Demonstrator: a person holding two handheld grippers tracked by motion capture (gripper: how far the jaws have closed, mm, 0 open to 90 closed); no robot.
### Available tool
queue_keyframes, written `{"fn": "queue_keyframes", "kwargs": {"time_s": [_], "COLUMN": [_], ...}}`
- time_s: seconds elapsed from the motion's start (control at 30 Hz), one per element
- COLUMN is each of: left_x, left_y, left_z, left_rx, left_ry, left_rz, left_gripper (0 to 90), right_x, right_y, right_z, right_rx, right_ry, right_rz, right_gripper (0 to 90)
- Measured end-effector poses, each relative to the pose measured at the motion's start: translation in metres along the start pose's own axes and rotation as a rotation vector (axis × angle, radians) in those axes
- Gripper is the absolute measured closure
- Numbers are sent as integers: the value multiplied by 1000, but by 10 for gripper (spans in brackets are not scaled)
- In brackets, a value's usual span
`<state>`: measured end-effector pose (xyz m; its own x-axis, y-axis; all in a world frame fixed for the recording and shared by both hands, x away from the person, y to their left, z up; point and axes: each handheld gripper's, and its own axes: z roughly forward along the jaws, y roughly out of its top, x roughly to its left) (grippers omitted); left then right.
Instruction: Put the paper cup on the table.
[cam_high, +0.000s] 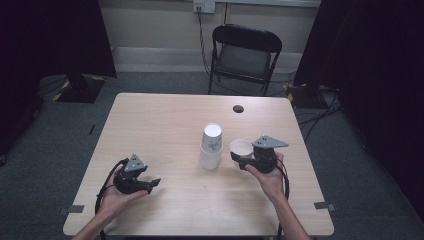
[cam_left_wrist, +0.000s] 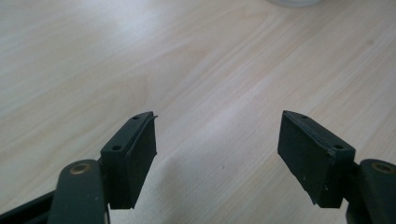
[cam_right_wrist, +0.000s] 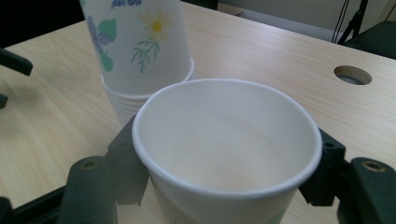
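Note:
A white paper cup (cam_high: 241, 147) (cam_right_wrist: 224, 154) stands upright between the jaws of my right gripper (cam_high: 239, 159) (cam_right_wrist: 224, 186), which is shut on its sides. Just left of it stands a stack of upside-down paper cups (cam_high: 211, 146) (cam_right_wrist: 140, 51) with a flower print, near the table's middle. My left gripper (cam_high: 152, 184) (cam_left_wrist: 217, 158) rests low over the table at the front left, jaws wide apart with only bare wood between them. A person's hands hold both grippers.
The wooden table (cam_high: 165, 120) has a round cable hole (cam_high: 238, 108) (cam_right_wrist: 352, 74) near its far edge. A black folding chair (cam_high: 244, 55) stands behind the table. Cables lie on the grey floor at the right.

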<state>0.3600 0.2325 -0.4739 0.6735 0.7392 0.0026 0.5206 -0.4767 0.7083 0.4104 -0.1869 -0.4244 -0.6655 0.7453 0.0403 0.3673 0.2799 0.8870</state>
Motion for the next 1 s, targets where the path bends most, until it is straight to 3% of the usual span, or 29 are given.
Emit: {"fn": "queue_keyframes", "kwargs": {"time_s": [0.2, 0.37, 0.53, 0.7, 1.0], "left_x": [1, 2, 4, 4, 4], "left_y": [-12, -13, -21, -19, -19], "left_z": [11, 14, 17, 19, 20], "left_rx": [54, 32, -42, -31, -29], "left_ry": [-20, -12, -14, -31, -35], "left_rz": [9, 9, 4, 22, 22], "left_gripper": [213, 190, 137, 86, 65], "right_x": [-18, -33, -46, -56, -64], "right_y": [8, 12, 16, 12, -2], "right_z": [15, 32, 46, 60, 78], "right_rx": [2, 21, 28, 24, 65], "right_ry": [-30, -61, -88, -114, -161], "right_rz": [12, 17, 22, 79, 88], "right_gripper": [315, 315, 315, 312, 300]}}
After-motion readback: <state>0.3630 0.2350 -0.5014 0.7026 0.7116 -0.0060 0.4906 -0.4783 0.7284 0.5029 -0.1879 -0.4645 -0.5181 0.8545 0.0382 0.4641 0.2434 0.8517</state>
